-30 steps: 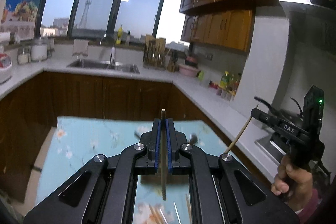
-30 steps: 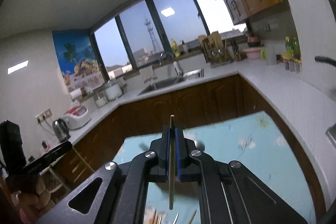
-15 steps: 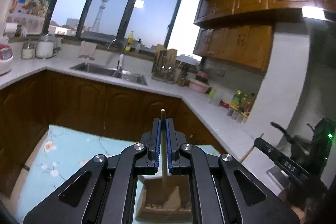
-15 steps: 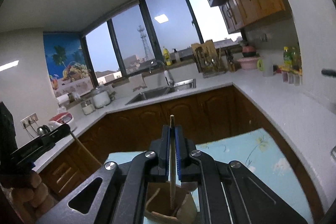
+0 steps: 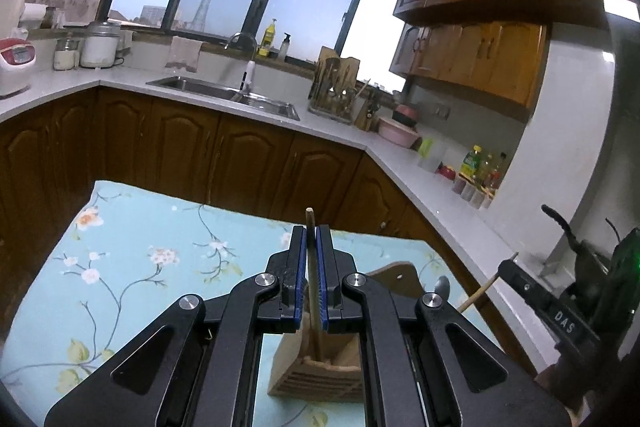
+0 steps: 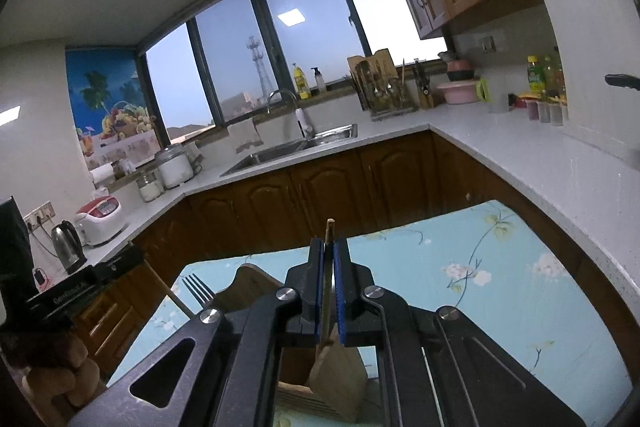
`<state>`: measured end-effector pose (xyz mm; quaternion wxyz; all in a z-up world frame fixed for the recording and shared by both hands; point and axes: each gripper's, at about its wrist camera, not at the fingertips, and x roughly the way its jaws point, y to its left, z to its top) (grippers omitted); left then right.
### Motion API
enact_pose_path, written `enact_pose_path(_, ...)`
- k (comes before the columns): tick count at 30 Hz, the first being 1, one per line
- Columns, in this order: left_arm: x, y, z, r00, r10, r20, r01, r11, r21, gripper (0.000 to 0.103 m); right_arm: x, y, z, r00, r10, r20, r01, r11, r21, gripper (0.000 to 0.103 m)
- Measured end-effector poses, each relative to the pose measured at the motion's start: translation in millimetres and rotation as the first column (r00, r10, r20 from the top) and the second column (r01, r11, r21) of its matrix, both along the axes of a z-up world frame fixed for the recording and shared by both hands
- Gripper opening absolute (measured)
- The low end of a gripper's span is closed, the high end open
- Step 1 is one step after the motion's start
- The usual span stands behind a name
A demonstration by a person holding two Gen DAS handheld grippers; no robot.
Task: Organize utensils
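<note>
My left gripper (image 5: 311,247) is shut on a wooden chopstick (image 5: 313,291), held upright with its lower end inside the wooden utensil holder (image 5: 320,371) on the floral cloth. My right gripper (image 6: 328,259) is shut on another wooden chopstick (image 6: 329,227), its lower end reaching down into the same holder (image 6: 340,383). A fork (image 6: 198,289) stands in the holder on the left. The right gripper also shows in the left wrist view (image 5: 560,319), and the left gripper shows at the left edge of the right wrist view (image 6: 72,291).
The light blue floral tablecloth (image 5: 120,267) covers the table. Brown cabinets, a sink (image 5: 224,93) and a grey counter with bottles (image 5: 476,171) run behind. A kettle (image 6: 68,247) and rice cooker (image 6: 102,215) stand on the left counter.
Both grippers have moved with their chopsticks over the wooden holder and lowered them, so the lower ends now sit inside it. The holder was out of view a second ago.
</note>
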<state>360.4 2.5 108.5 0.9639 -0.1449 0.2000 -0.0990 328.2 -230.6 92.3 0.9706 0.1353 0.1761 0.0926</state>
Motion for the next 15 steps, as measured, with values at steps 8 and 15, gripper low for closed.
enact_pose_path(8,6.1,2.2,0.3,1.000,0.008,-0.022,-0.008,1.000,0.009,0.005,6.7,-5.0,2.8,0.999,0.012,-0.032,-0.011,1.000,0.013,0.005)
enact_pose_path(15,2.8,1.3,3.9,1.000,0.009,-0.024,-0.009,1.000,-0.004,0.005,8.2,-5.3,1.4,0.999,0.012,-0.042,-0.011,1.000,0.016,0.006)
